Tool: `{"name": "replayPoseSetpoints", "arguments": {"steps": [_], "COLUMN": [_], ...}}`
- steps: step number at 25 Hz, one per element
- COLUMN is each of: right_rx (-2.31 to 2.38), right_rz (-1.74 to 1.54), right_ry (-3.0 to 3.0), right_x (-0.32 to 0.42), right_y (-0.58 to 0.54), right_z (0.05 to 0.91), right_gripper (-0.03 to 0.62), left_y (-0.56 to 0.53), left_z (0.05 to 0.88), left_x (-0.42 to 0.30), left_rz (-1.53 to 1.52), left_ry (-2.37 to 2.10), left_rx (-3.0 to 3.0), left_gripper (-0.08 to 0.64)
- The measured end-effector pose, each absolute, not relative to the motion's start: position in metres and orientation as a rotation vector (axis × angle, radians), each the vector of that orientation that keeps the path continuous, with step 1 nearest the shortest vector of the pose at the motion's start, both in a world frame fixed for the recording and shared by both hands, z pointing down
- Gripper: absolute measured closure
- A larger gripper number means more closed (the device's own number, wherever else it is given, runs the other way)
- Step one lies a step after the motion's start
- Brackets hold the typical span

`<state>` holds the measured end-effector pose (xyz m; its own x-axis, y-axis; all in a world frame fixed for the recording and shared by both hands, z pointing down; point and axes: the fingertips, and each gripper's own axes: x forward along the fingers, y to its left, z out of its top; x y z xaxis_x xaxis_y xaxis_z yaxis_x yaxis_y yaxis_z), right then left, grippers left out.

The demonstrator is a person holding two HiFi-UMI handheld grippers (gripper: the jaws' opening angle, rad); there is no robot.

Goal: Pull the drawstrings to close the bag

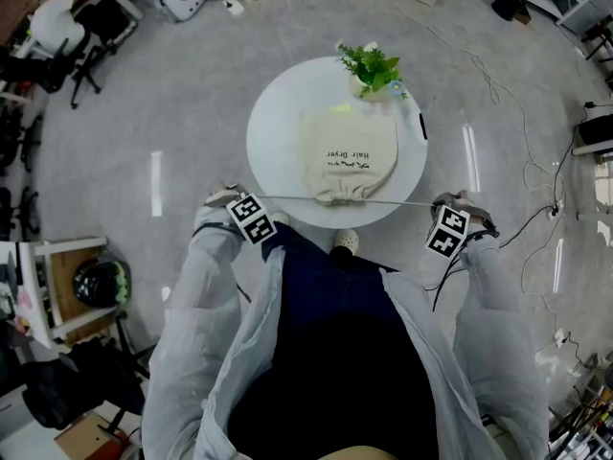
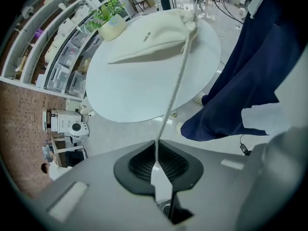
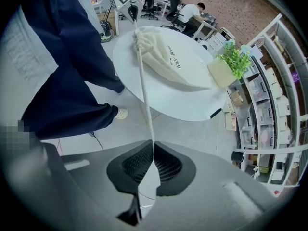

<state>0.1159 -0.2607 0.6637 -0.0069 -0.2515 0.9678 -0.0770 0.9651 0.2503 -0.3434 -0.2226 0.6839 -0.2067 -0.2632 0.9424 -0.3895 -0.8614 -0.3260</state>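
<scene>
A cream drawstring bag [image 1: 347, 156] printed "Hair Dryer" lies on the round white table [image 1: 278, 132], its gathered mouth [image 1: 343, 195] facing the near edge. Two thin white drawstrings run taut from the mouth, one to each side. My left gripper [image 1: 224, 198] is shut on the left drawstring [image 1: 287, 197], beyond the table's edge. My right gripper [image 1: 447, 200] is shut on the right drawstring [image 1: 402, 202]. In the left gripper view the string [image 2: 175, 90] runs from the shut jaws to the bag [image 2: 154, 40]. The right gripper view shows the same with its string [image 3: 143, 90] and bag [image 3: 168, 59].
A potted green plant [image 1: 372, 68] stands at the table's far edge, behind the bag. A black pen [image 1: 422, 126] lies near the right rim. The person's white shoe [image 1: 347, 241] is under the near edge. Cables [image 1: 536, 175] trail over the floor at right; chairs and shelves ring the room.
</scene>
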Motion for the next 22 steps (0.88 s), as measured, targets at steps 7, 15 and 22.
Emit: {"name": "replayPoseSetpoints", "arguments": {"steps": [7, 15, 22], "right_rx": [0.311, 0.386, 0.47], "right_rz": [-0.058, 0.0, 0.117], "right_ry": [-1.581, -1.752, -2.031], "right_x": [0.118, 0.092, 0.036], "right_y": [-0.268, -0.279, -0.296], "right_z": [0.657, 0.623, 0.576], "right_gripper": [0.58, 0.578, 0.578], "left_y": [-0.23, -0.235, -0.27], "left_z": [0.673, 0.637, 0.579], "left_x": [-0.322, -0.275, -0.217], "left_rz": [2.153, 1.78, 1.39], "left_ry": [-0.735, -0.64, -0.702], "left_rx": [1.944, 2.053, 2.24], "left_gripper": [0.525, 0.525, 0.523]}}
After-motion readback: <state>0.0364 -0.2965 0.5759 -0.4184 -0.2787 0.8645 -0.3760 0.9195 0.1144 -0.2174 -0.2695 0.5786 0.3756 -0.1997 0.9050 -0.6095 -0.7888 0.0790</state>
